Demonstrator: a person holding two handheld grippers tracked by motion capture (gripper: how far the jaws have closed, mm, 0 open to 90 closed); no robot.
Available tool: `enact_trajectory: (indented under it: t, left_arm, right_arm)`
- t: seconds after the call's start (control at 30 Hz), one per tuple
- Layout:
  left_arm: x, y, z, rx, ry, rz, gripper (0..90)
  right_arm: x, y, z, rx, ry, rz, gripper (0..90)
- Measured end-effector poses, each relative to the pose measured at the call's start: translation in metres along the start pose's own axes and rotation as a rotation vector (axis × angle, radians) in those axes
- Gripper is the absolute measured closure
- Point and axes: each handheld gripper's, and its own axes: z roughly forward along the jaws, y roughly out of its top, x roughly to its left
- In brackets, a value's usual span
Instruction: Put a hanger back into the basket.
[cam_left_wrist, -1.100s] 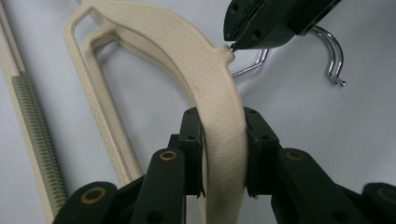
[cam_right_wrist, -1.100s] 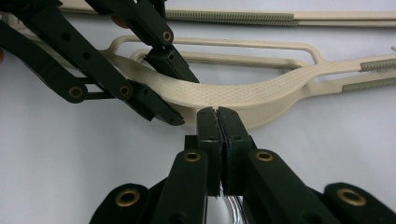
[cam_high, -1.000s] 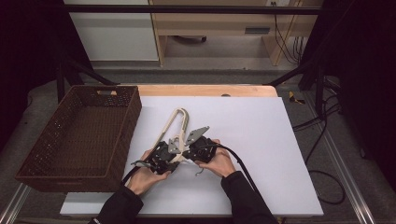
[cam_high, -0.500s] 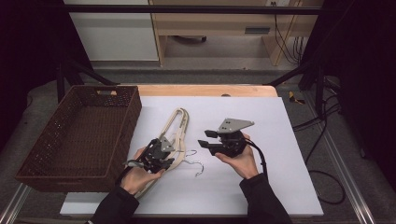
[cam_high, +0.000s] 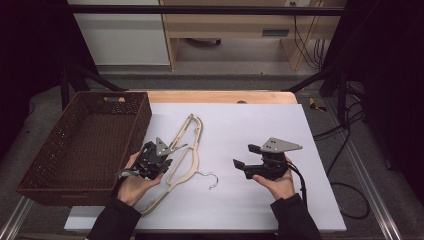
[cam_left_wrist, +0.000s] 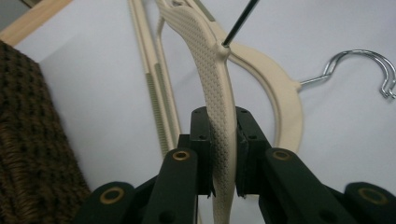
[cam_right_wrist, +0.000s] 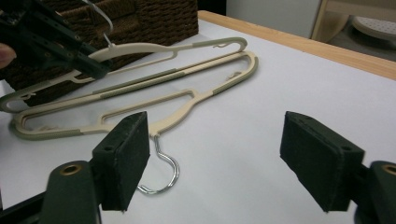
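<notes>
Two beige plastic hangers lie overlapping on the white table. My left gripper is shut on the arm of the upper hanger, its jaws having just closed a little tighter, and holds it slightly raised beside the basket. The lower hanger rests flat with its metal hook pointing right. To the right, my right gripper stands apart from both hangers. Its jaws have just been opening, and nothing is between its pads.
A dark brown wicker basket stands at the table's left side, close to my left hand. The table's wooden far edge runs behind the hangers. Cables trail off the right side.
My right gripper has let go near the hooks, opened wide and moved to the right. My left gripper has lifted the upper hanger a little and drawn it toward the basket.
</notes>
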Motion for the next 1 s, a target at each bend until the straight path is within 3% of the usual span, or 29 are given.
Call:
enact_trajectory:
  t: [0.13, 0.2, 0.3, 0.37, 0.5, 0.53, 0.6, 0.67, 0.73, 0.77, 0.83, 0.87, 0.9, 0.93, 1.0]
  left_arm:
    - [0.006, -0.002, -0.007, -0.028, 0.027, -0.032, 82.1]
    - [0.01, -0.004, -0.013, -0.046, 0.046, -0.068, 83.4]
    - [0.015, -0.005, -0.021, -0.055, 0.07, -0.075, 85.5]
    - [0.019, -0.006, -0.026, -0.07, 0.051, -0.083, 85.5]
    - [0.023, -0.008, -0.033, -0.099, 0.063, -0.1, 85.7]
    - [0.025, -0.008, -0.035, -0.103, 0.058, -0.102, 85.7]
    - [0.03, -0.01, -0.048, -0.153, 0.008, -0.121, 85.7]
    - [0.03, -0.01, -0.051, -0.18, -0.003, -0.135, 85.8]
    - [0.033, -0.009, -0.072, -0.23, -0.029, -0.127, 85.8]
    - [0.033, -0.009, -0.072, -0.23, -0.029, -0.127, 85.8]
    - [0.036, -0.009, -0.093, -0.296, -0.066, -0.125, 85.8]
    - [0.036, -0.009, -0.093, -0.296, -0.066, -0.125, 85.8]
    - [0.039, -0.01, -0.107, -0.345, -0.097, -0.134, 85.9]
    - [0.039, -0.01, -0.107, -0.345, -0.097, -0.134, 85.9]
    - [0.047, -0.009, -0.127, -0.376, -0.125, -0.115, 85.9]
  right_arm:
    - [-0.001, -0.004, -0.006, -0.006, -0.017, -0.001, 21.6]
    - [-0.004, -0.008, -0.011, -0.009, -0.027, -0.001, 21.1]
    - [-0.006, -0.01, -0.014, -0.018, -0.021, 0.011, 21.0]
    - [-0.006, -0.01, -0.014, -0.018, -0.017, 0.01, 20.5]
    - [-0.005, -0.01, -0.014, -0.014, -0.018, 0.008, 19.9]
    - [-0.005, -0.01, -0.014, -0.014, -0.018, 0.008, 19.9]
    - [-0.006, -0.01, -0.016, -0.018, -0.016, 0.003, 19.4]
    - [-0.006, -0.01, -0.017, -0.025, -0.019, 0.01, 18.6]
    - [-0.007, -0.009, -0.019, -0.033, -0.02, 0.007, 17.6]
    - [-0.006, -0.008, -0.021, -0.041, -0.021, 0.008, 16.9]
    - [-0.006, -0.007, -0.024, -0.058, -0.027, -0.001, 15.2]
    - [-0.006, -0.006, -0.026, -0.067, -0.031, -0.002, 14.8]
    - [-0.005, -0.005, -0.028, -0.074, -0.03, -0.004, 13.9]
    - [-0.005, -0.005, -0.028, -0.074, -0.03, -0.004, 13.9]
    - [-0.004, -0.003, -0.034, -0.095, -0.046, -0.007, 13.0]
